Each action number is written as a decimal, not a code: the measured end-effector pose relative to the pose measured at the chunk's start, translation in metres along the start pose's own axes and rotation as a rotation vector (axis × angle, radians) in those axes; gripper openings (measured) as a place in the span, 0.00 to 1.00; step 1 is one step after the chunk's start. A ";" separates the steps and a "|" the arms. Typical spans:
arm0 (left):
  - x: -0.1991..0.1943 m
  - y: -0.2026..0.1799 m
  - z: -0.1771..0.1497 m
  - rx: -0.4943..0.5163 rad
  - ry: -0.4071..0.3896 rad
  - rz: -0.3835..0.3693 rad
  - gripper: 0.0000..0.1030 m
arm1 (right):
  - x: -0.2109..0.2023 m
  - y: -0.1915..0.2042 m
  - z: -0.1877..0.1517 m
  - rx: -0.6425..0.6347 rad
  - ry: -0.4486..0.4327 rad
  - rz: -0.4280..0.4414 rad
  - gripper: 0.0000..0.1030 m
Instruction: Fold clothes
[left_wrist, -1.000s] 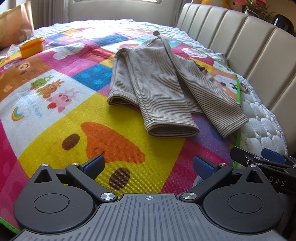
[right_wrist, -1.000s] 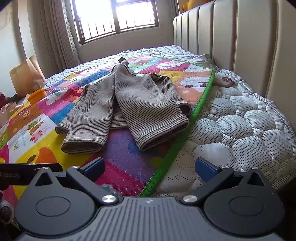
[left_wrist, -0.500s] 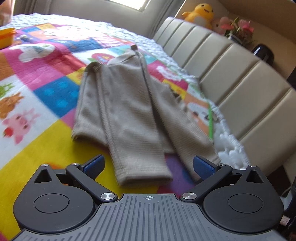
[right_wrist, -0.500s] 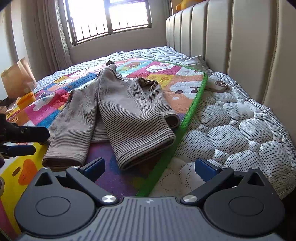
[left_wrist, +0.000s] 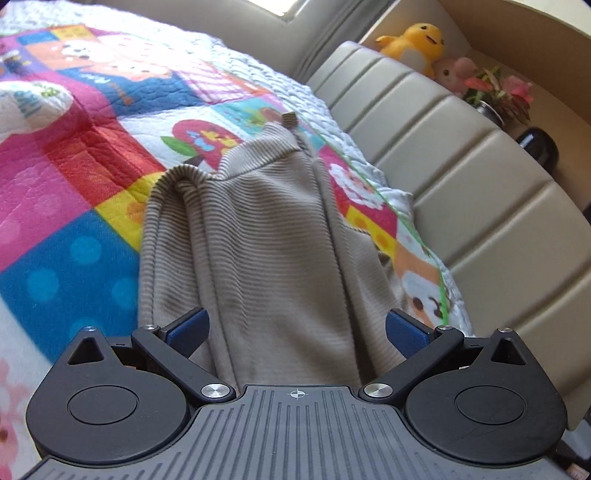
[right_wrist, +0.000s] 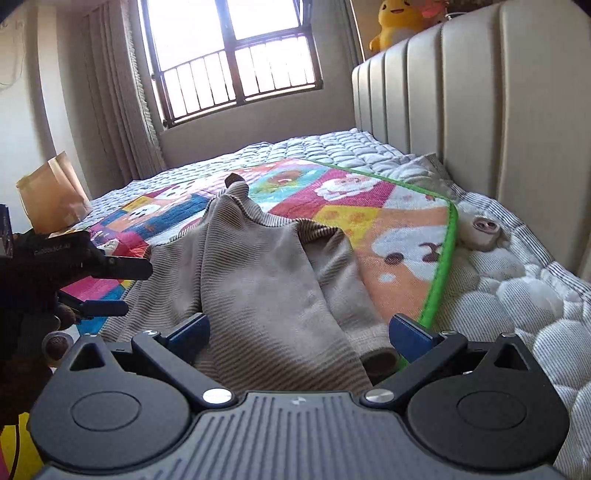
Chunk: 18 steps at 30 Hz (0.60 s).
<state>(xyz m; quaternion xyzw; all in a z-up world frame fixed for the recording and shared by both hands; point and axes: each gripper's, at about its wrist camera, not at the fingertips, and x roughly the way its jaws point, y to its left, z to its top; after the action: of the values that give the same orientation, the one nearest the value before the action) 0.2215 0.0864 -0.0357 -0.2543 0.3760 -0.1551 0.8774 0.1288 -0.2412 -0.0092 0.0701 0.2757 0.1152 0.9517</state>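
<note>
Both tongs stand spread wide, pinching nothing: my left tongs (left_wrist: 295, 328) and right tongs (right_wrist: 299, 330) straddle the striped beige garment (right_wrist: 258, 280), which lies on the colourful mat (right_wrist: 399, 236) near the bed's headboard edge (right_wrist: 480, 110).

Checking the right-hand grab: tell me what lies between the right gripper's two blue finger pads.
In the right wrist view, the beige striped knit garment lies between the open right gripper pads, its rolled cuff nearest the right one.

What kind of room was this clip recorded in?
Most likely a bedroom: a quilted mattress against a padded headboard, a colourful cartoon play mat spread on it, and a plush toy on the ledge.
</note>
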 end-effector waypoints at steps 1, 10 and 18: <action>0.005 0.005 0.005 -0.021 0.001 -0.003 1.00 | 0.006 0.001 0.005 -0.003 -0.018 0.010 1.00; 0.022 0.037 0.007 -0.212 -0.012 -0.149 1.00 | 0.083 -0.014 0.002 0.110 -0.051 0.080 1.00; 0.029 0.030 0.010 -0.357 0.019 -0.354 1.00 | 0.080 -0.044 -0.008 0.284 -0.099 0.198 1.00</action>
<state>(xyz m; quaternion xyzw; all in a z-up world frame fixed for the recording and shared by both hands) 0.2507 0.1011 -0.0635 -0.4655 0.3553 -0.2399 0.7743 0.1978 -0.2627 -0.0655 0.2363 0.2337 0.1648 0.9286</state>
